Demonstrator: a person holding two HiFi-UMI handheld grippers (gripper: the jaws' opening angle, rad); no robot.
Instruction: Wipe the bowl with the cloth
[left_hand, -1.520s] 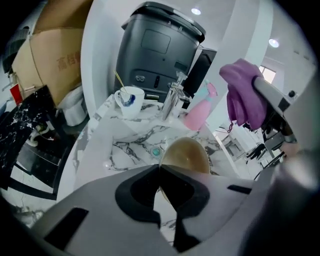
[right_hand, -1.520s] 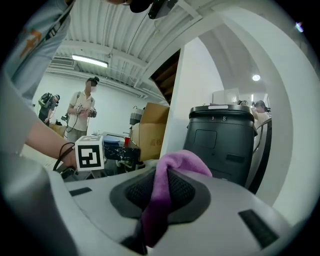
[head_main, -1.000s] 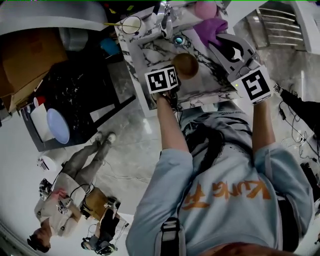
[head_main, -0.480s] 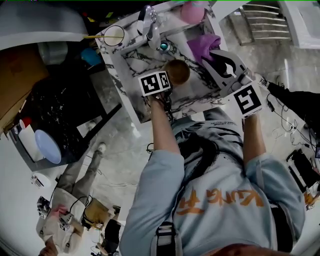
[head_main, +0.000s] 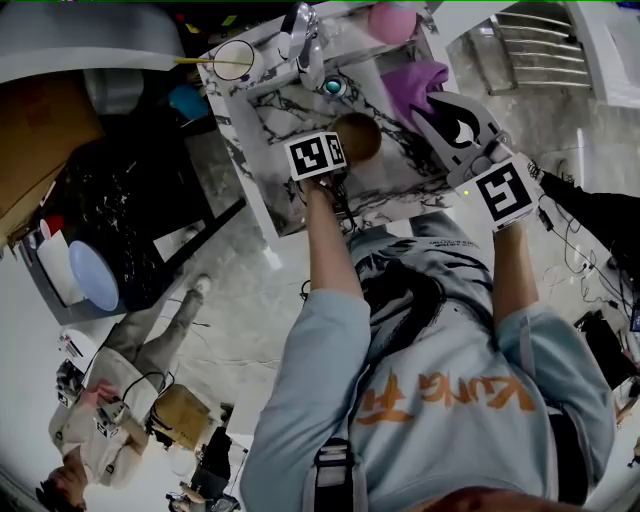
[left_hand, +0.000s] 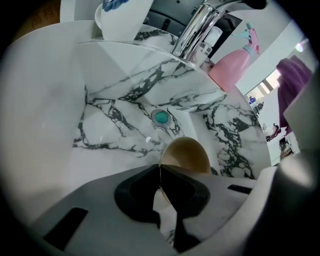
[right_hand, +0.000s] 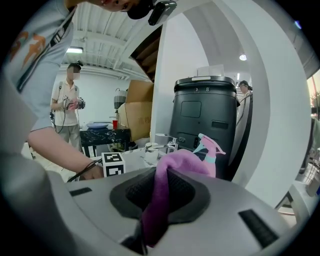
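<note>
The left gripper (left_hand: 159, 167) has its fingers closed almost completely, pinching the thin near rim of the brown bowl (left_hand: 190, 155) between their tips. The rest of the bowl lies just beyond the fingertips and slightly to their right, inside the marble sink (left_hand: 110, 125). I cannot tell whether its underside touches the basin floor. Further ahead of these fingers is the teal drain (left_hand: 161, 117). Beyond that the chrome faucet (left_hand: 195, 30) rises from the back ledge, with a white cup (left_hand: 122, 20) to its left and a pink spray bottle (left_hand: 232, 70) to its right. The right gripper (right_hand: 161, 187) is clamped on the purple cloth (right_hand: 180, 162). The fabric is squeezed flat between the pads, hangs down behind them, and bunches up over and past the fingertips. Left of and beyond those fingers are the person's forearm (right_hand: 55, 145) and the left gripper's marker cube (right_hand: 113, 164). Straight ahead, past the cloth, stands a dark bin (right_hand: 202, 110), and a person (right_hand: 67, 107) stands far off to the left. In the head view, the left gripper (head_main: 338, 160) has the bowl (head_main: 358, 137) at its tips over the sink (head_main: 265, 190). The right gripper (head_main: 440, 105) carries the cloth (head_main: 415, 85) near the basin's right edge, apart from the bowl.
</note>
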